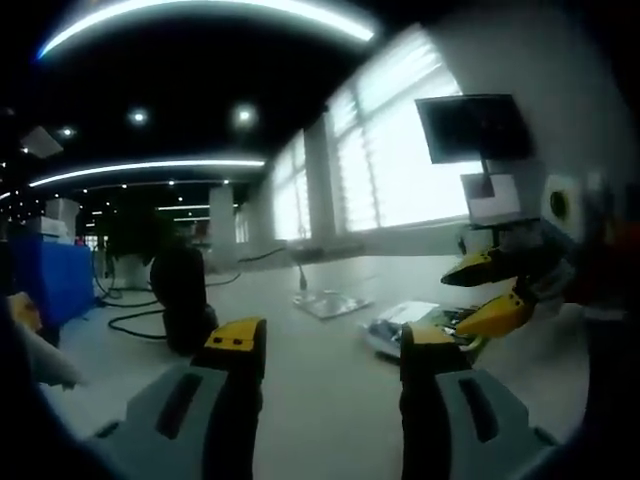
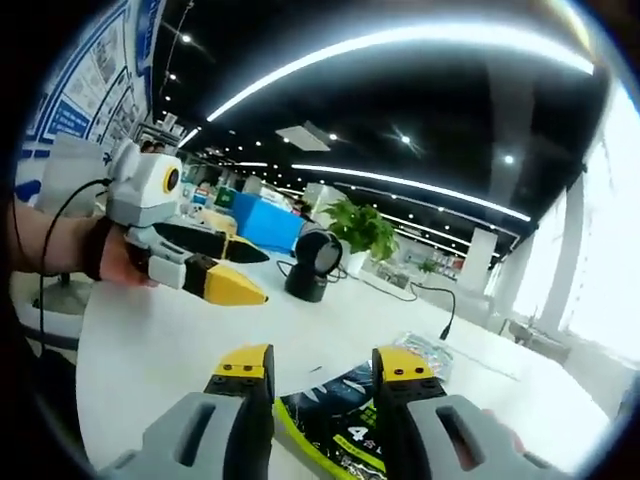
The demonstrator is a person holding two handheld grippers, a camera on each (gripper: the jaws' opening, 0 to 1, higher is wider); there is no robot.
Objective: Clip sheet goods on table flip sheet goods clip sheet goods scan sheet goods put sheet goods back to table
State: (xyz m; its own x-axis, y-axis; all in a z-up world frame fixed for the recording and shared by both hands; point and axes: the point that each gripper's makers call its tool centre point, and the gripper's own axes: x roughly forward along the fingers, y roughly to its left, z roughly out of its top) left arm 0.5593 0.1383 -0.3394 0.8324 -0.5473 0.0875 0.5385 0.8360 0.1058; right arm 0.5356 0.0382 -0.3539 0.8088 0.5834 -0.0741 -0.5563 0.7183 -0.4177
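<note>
Your right hand-held gripper [image 2: 322, 365] covers the middle of the dark green packet [image 2: 335, 425] in the right gripper view, and the picture's lower edge cuts off the rest, so you cannot read its print beyond a large "4". In the left gripper view the packets [image 1: 420, 322] on the worktop [image 1: 330, 380] are blurred, perhaps two of them, partly behind your left hand-held gripper [image 1: 333, 345]. The wall posters [image 2: 85, 75] are too small to read.

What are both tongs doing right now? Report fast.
Left tongs: open, holding nothing, above the white table.
Right tongs: open, holding nothing, over the dark packet.
</note>
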